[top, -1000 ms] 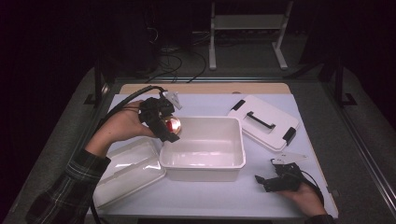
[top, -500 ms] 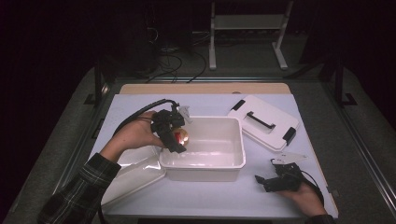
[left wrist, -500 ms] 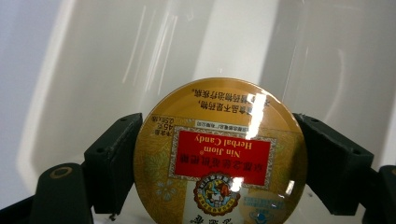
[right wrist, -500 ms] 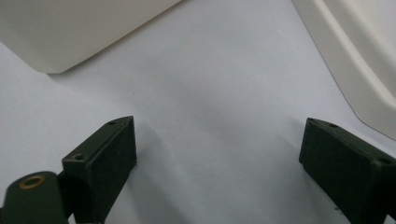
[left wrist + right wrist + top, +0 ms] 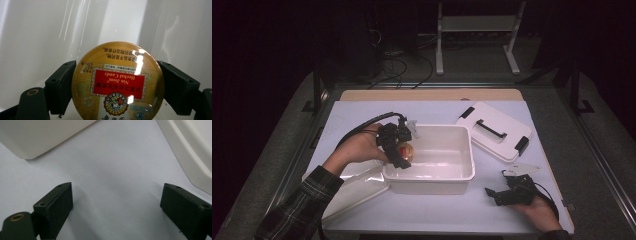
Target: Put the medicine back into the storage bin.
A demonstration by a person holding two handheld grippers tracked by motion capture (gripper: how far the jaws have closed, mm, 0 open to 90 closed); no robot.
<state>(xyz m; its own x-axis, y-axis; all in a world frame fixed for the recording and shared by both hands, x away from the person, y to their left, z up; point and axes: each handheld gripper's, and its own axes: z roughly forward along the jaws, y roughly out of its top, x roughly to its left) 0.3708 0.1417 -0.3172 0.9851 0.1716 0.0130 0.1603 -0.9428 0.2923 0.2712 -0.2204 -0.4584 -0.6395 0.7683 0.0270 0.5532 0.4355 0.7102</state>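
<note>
A round gold candy tin [image 5: 117, 82] with a red label sits between the black jaws of my left gripper [image 5: 116, 87], which is shut on its sides. In the high view that left gripper [image 5: 399, 150] hangs over the left end of the white bin [image 5: 462, 172], with the tin [image 5: 407, 151] just inside the rim. My right gripper [image 5: 497, 194] rests on the table near the front right, open, its jaws pointing left toward the bin. The right gripper view has its jaws wide apart over bare table, right gripper [image 5: 116, 207].
The bin's white lid [image 5: 494, 131] with black handle and clips lies at the back right. A clear plastic container [image 5: 357, 187] lies left of the bin under my left forearm. A white bin corner [image 5: 37, 137] shows ahead of the right gripper.
My left gripper has carried the tin down and to the right, from above the bin's left edge into the bin's left end. The right gripper has stayed put.
</note>
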